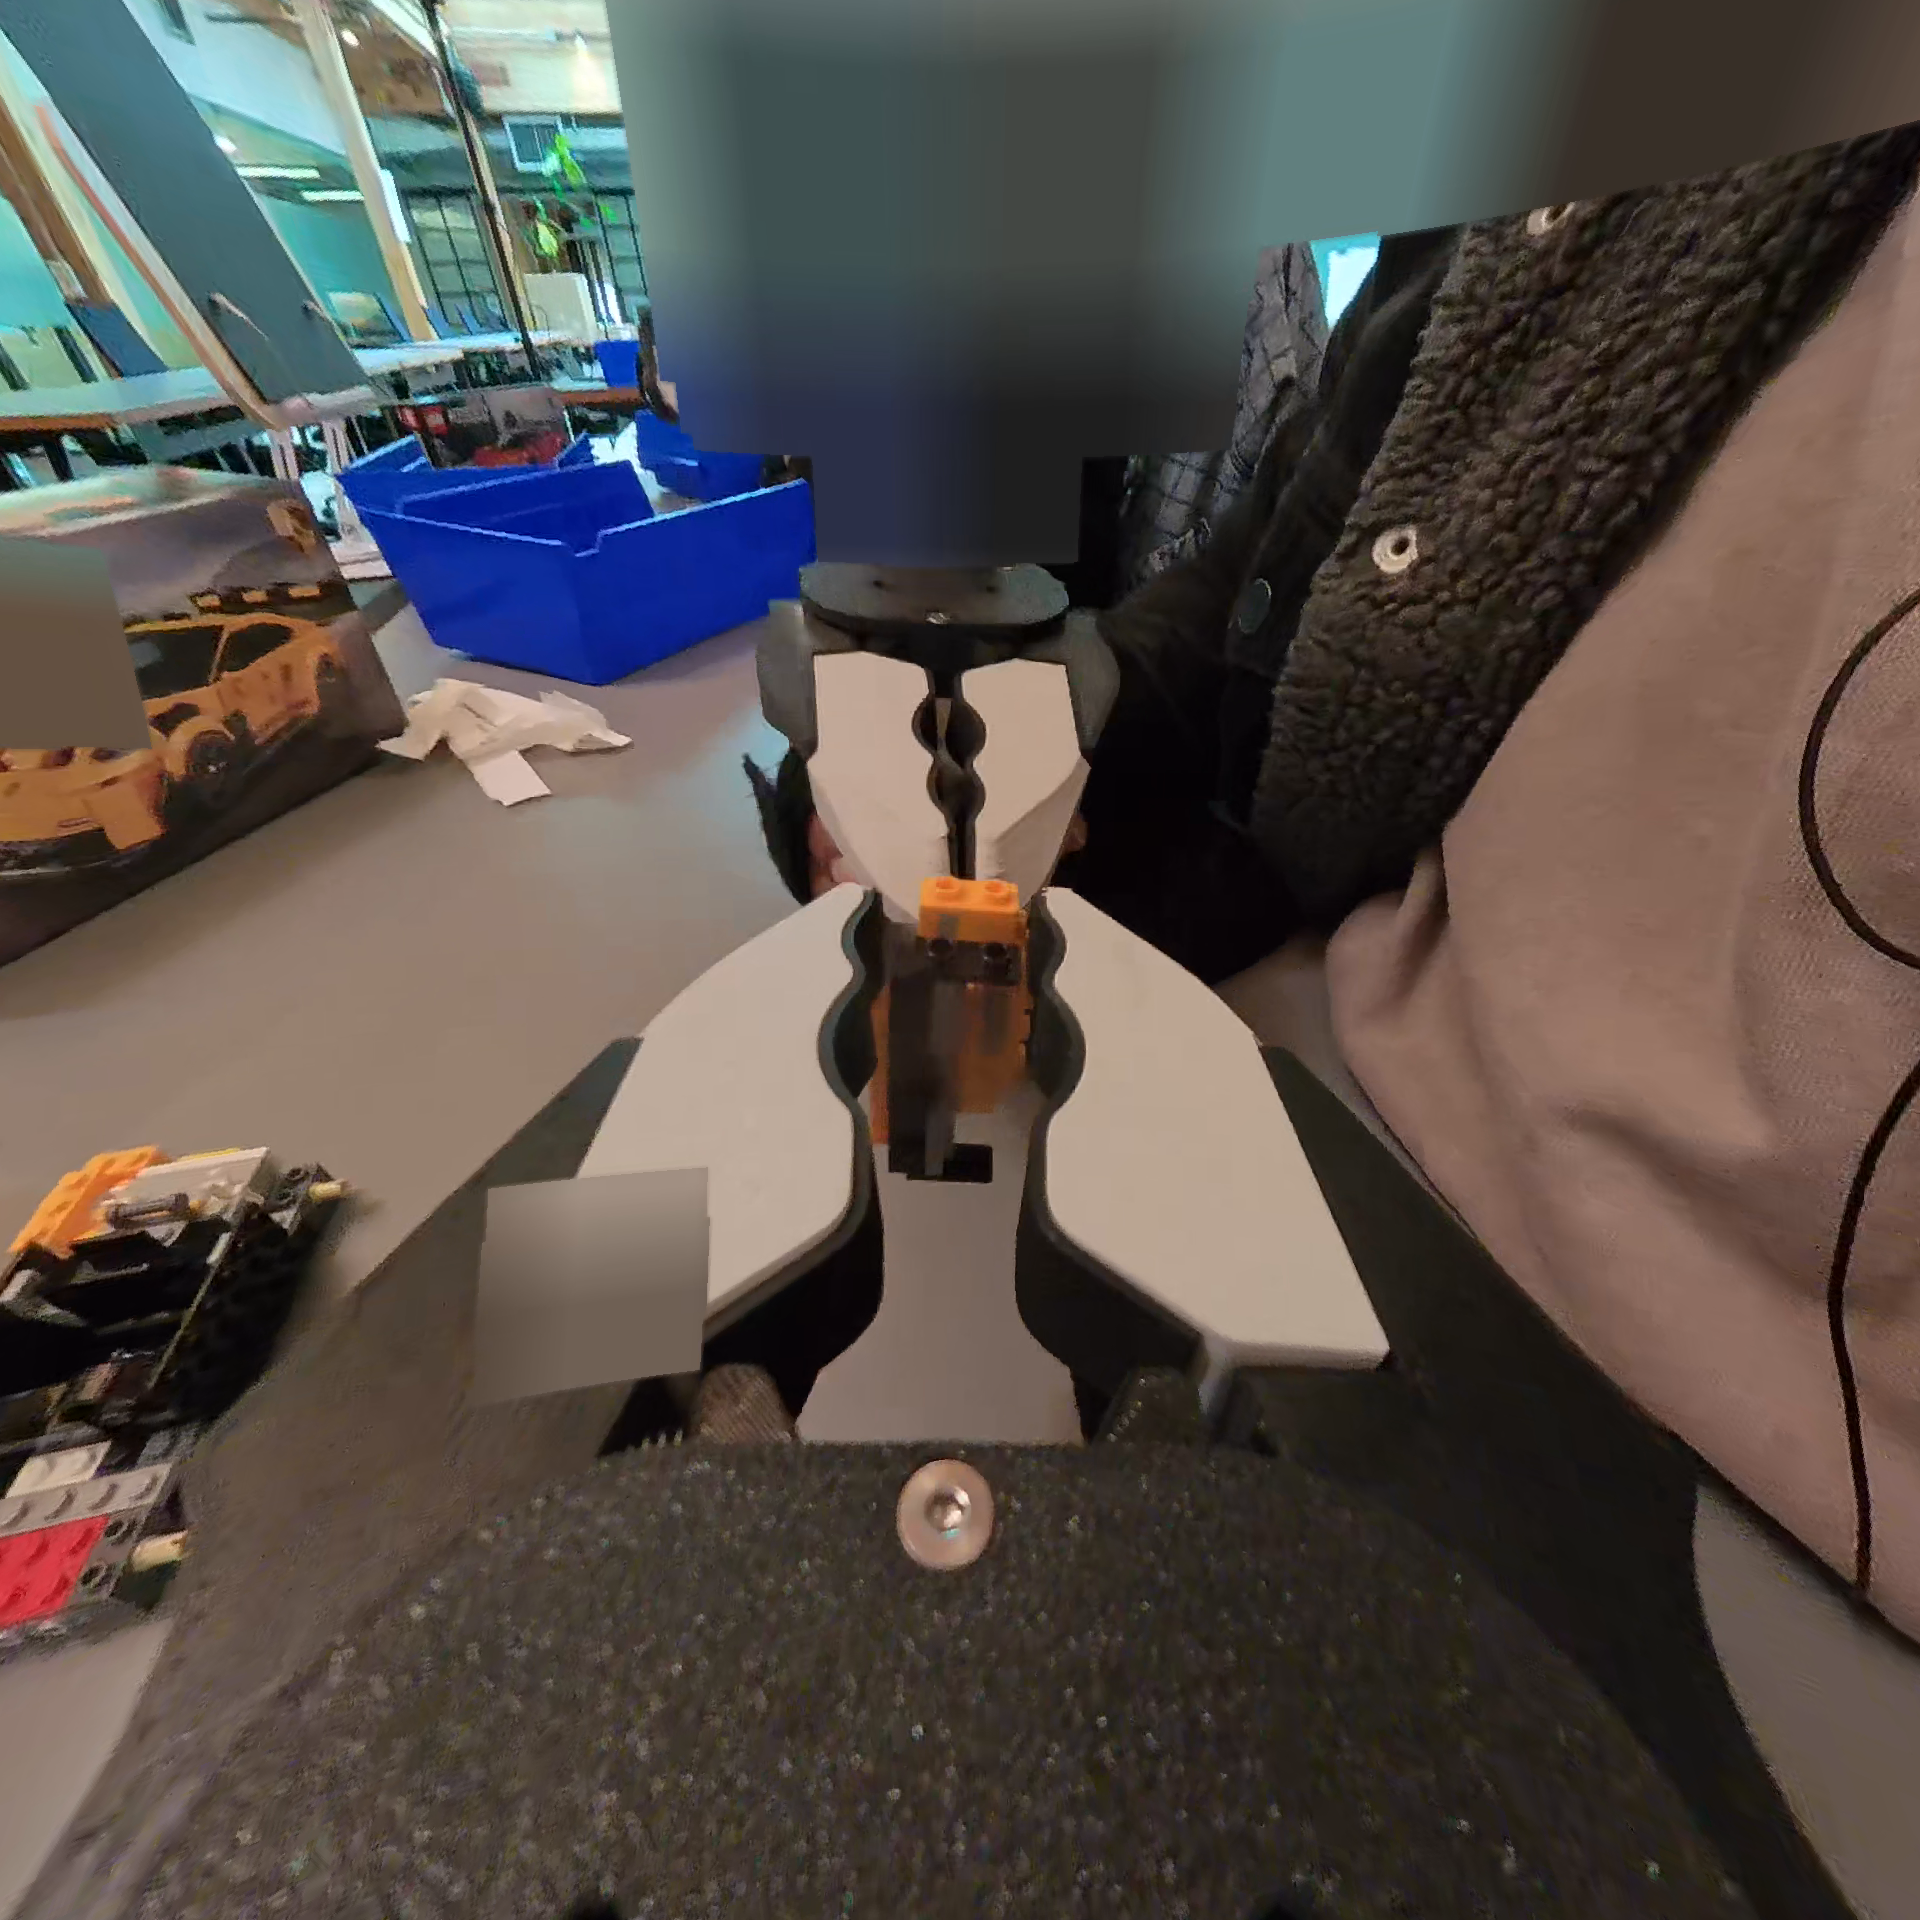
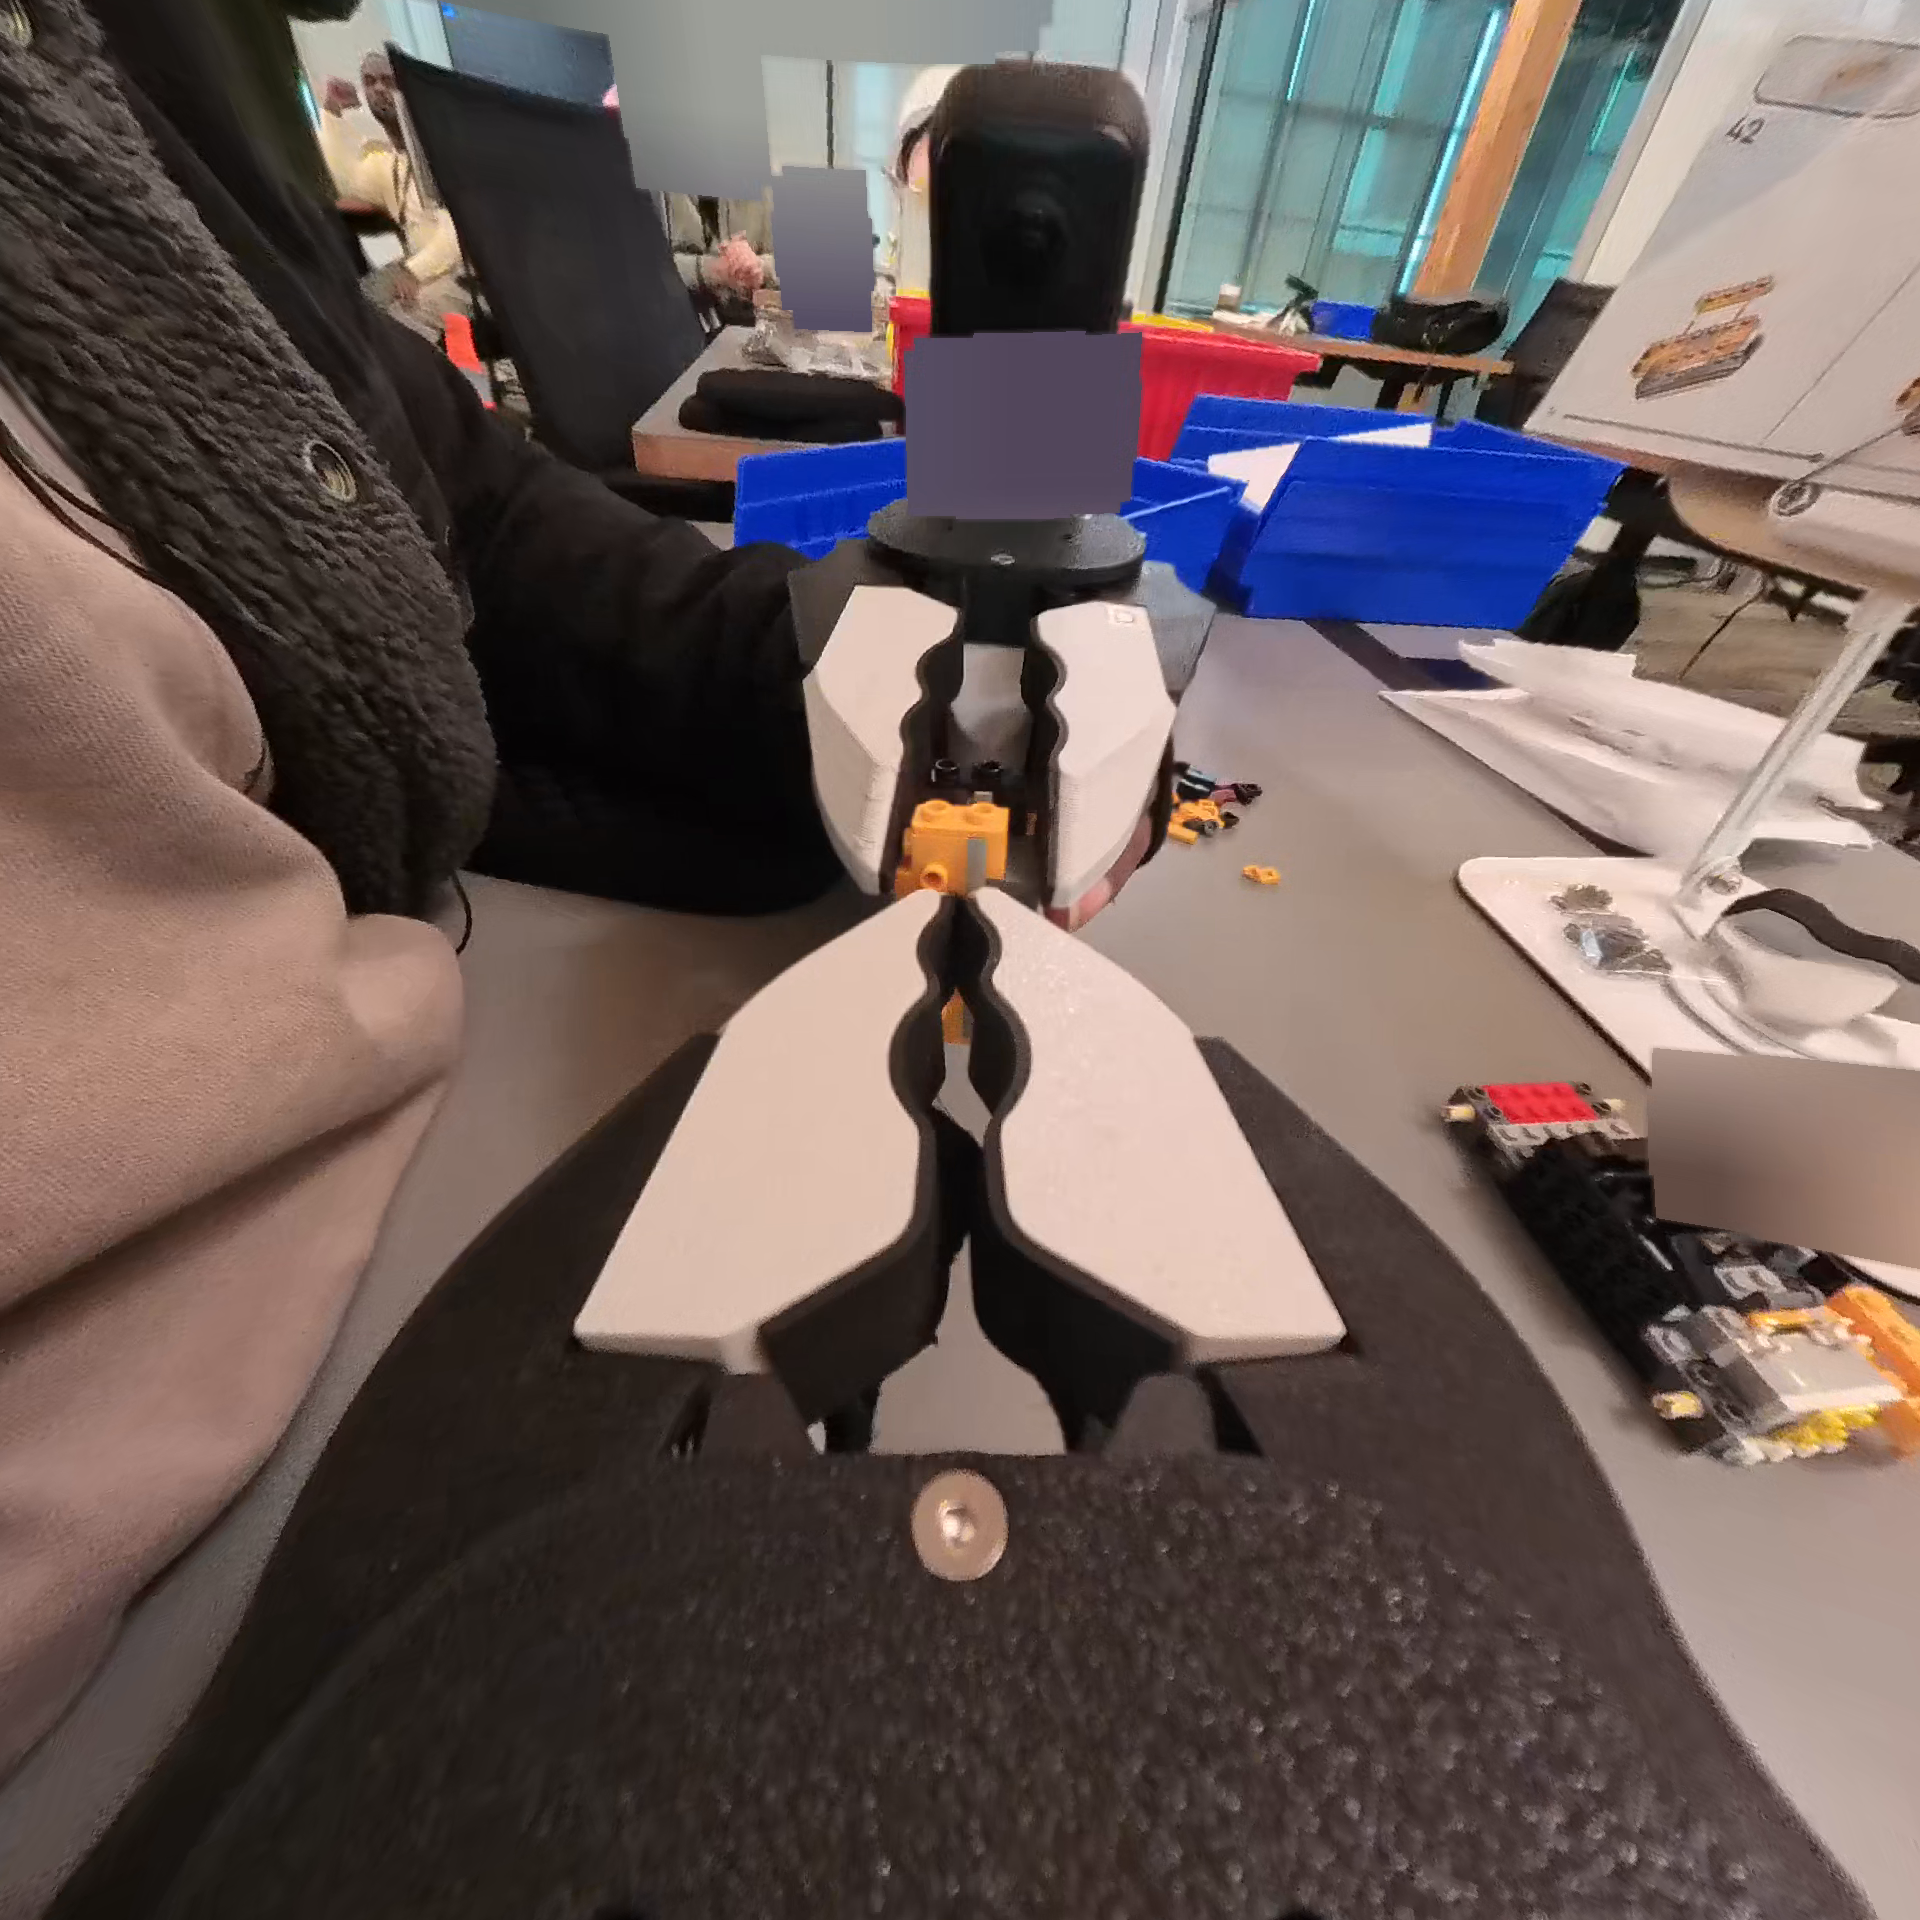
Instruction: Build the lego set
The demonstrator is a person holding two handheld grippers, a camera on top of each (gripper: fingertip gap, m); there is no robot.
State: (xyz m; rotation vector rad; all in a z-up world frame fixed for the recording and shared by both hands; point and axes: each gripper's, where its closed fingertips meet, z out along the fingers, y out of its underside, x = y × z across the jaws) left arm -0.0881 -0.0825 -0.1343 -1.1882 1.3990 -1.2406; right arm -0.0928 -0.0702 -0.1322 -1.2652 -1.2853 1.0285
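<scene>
left claw (image 1: pixel 951 997) gripping orange-black lego subassembly (image 1: pixel 956 1023) | right claw (image 2: pixel 958 914) pinched on small orange piece (image 2: pixel 953 1016), tip-to-tip | car chassis (image 2: pixel 1683 1278) on bench (image 2: pixel 1351 935)

Bright, even indoor light; fisheye-warped, softly blurred edges.
</scene>
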